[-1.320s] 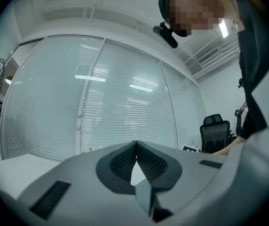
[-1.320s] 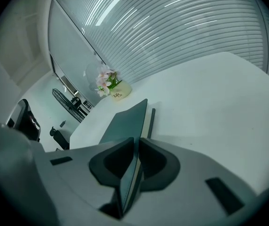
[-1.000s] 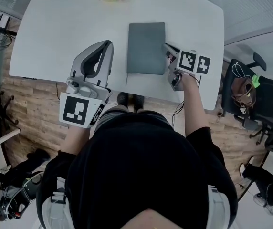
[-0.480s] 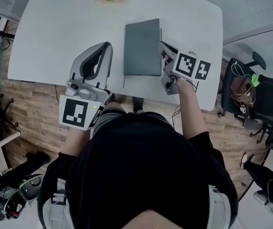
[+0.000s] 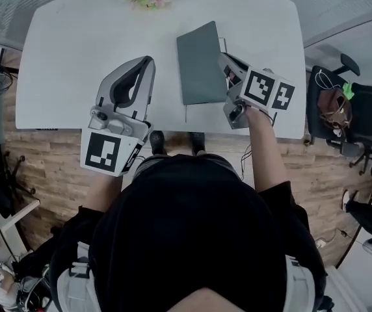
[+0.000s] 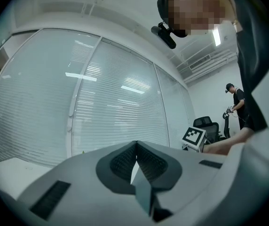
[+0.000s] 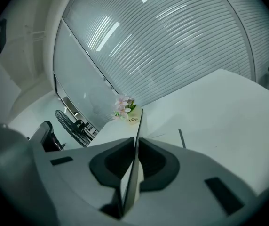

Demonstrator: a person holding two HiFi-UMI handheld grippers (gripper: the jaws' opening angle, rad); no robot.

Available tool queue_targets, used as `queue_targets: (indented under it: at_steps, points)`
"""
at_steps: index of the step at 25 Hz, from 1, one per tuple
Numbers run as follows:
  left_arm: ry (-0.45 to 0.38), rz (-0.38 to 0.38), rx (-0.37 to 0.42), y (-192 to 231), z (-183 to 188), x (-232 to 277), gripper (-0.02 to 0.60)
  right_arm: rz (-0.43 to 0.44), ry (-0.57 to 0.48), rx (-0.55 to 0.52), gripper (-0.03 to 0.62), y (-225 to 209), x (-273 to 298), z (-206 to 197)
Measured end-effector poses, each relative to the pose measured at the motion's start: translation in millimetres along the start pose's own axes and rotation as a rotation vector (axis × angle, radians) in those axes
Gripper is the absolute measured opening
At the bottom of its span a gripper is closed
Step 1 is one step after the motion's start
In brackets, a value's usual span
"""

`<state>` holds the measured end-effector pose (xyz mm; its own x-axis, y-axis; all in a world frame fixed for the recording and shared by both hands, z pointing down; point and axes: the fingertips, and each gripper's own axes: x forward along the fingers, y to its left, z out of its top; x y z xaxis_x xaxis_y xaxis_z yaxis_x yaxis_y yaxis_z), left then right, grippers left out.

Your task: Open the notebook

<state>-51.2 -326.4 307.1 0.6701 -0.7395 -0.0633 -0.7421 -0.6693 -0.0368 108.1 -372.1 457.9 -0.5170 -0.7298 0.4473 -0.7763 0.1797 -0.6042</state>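
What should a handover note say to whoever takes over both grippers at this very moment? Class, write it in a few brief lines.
Left gripper: jaws together, empty, hovering over the near left part of the table.
Right gripper: jaws shut on the right edge of the notebook cover, which is tilted up off the table.
Done: cover gripped and partly raised.
Left: probably swing the cover over to the left until it lies flat open, then release.
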Motion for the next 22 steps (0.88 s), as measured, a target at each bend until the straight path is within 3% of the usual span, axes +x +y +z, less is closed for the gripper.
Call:
queue_targets:
  at_steps: [9,15,22]
  points:
    - [-0.018,-0.03,0.014,31,11,-21,0.012,-0.028,-0.085,0.001,0.038,48,6,5]
    - [-0.024,-0.024,0.024,51,14,-38,0.012,-0.081,-0.146,-0.058,0.043,77,16,2]
    - [-0.04,-0.027,0.03,67,17,-61,0.012,-0.057,-0.145,-0.041,0.04,114,38,-17]
